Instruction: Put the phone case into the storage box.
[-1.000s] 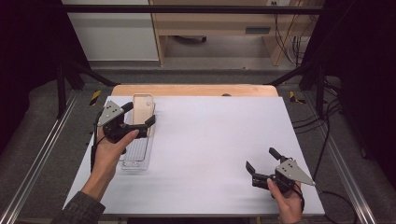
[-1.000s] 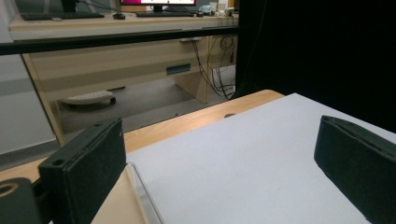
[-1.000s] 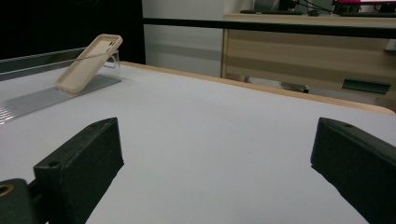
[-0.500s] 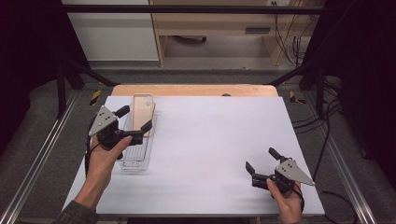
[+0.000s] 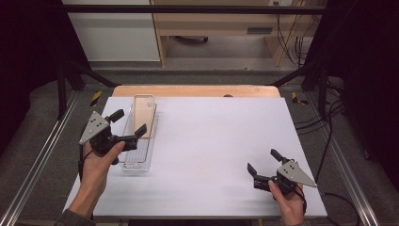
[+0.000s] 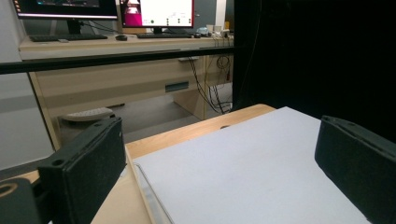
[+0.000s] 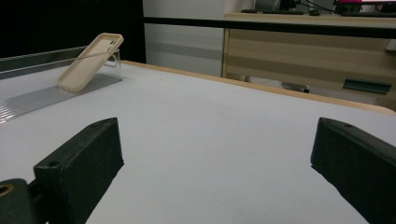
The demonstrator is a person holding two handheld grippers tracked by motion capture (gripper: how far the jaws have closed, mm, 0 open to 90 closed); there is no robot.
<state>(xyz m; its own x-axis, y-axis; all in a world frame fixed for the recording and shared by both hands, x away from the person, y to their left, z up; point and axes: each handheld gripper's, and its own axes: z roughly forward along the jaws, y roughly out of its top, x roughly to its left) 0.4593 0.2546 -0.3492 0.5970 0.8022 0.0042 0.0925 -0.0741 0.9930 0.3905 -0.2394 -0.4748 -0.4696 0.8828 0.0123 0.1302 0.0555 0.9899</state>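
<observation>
A: Where is the phone case (image 5: pixel 144 115) seen?

B: It is seen from the high view in the far end of the clear tray (image 5: pixel 128 165), which is placed at the left side of the white tabletop (image 5: pixel 211 141). In the right gripper view the beige case (image 7: pixel 88 60) is shown tilted, its upper end propped against the tray's far wall and its lower end rested on the ribbed floor.

A: How is the left gripper (image 5: pixel 126 126) held?

B: It is held over the tray's left rim, just beside the case, with its jaws spread wide apart. Nothing is gripped between them. Whether the case is touched by a jaw cannot be told.

A: And the right gripper (image 5: pixel 263 161)?

B: It is held low at the near right of the tabletop, well apart from the tray. Its jaws are also spread apart, and only bare tabletop is seen between them in the right gripper view. A wooden edge (image 5: pixel 197 90) is seen beyond the white surface.
</observation>
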